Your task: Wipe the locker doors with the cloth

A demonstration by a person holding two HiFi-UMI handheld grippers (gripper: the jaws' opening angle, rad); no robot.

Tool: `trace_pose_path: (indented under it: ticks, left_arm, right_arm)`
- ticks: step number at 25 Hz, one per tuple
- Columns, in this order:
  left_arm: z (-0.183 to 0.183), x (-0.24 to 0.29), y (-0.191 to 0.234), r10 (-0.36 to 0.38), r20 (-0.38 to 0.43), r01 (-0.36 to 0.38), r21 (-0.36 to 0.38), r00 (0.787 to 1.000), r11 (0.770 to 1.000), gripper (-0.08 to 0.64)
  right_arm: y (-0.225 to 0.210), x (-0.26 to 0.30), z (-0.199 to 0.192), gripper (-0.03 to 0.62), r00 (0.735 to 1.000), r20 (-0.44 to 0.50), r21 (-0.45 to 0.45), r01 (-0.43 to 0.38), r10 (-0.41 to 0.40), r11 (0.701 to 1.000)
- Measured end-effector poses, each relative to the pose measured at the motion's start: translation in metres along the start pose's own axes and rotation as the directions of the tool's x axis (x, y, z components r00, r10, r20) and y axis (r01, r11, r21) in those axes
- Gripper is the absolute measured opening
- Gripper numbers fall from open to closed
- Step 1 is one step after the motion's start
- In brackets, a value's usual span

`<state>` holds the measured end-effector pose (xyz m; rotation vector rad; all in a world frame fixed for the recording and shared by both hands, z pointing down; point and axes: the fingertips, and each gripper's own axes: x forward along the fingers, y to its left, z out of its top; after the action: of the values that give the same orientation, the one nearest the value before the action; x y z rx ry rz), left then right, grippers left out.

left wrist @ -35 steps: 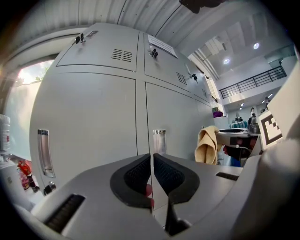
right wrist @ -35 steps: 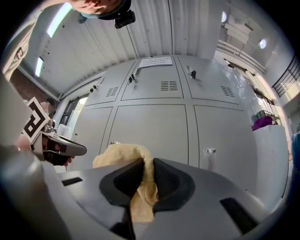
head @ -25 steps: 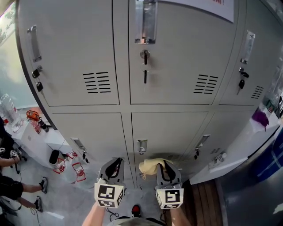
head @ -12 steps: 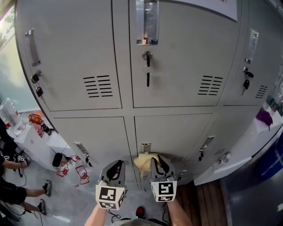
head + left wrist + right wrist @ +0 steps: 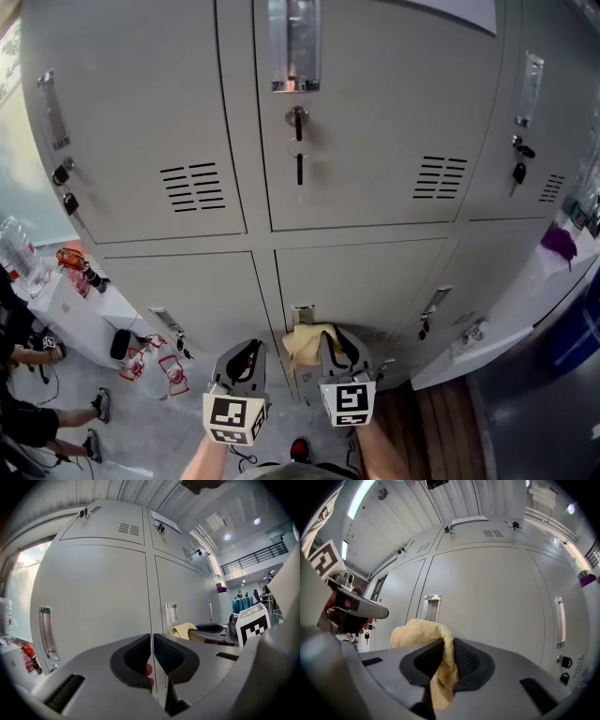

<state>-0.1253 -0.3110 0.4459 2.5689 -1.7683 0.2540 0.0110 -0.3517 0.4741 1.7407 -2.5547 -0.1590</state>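
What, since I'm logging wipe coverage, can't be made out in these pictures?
- Head view: the cloth sits partly behind the right gripper, so its contact with the lower door is unclear.
- Head view: the white notice is cut by the top edge and its print is unreadable.
- Head view: the hanging key is too small for detail.

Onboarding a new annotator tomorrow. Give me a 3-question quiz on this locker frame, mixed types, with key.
1. True or false: the left tool holds the cloth.
2. Which tool's jaws are shut on the cloth? A) left tool B) right tool C) neither
3. Fill in: in the head view the cloth sits by the handle of the middle locker door in the ____ row.
Key: 1 false; 2 B; 3 lower.
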Motion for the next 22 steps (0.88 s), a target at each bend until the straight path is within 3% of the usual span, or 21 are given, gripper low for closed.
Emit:
trace_pose_path:
  ticks: [22]
  left_arm:
    - [0.002,0.011,-0.018,-0.056,0.005,0.056,-0.001,0.998,0.998,0.040]
  right_arm:
    - [-0.101,-0.034,-0.028,0.071,0.971,-0.065,-0.036,0.227,-0.229,0.973]
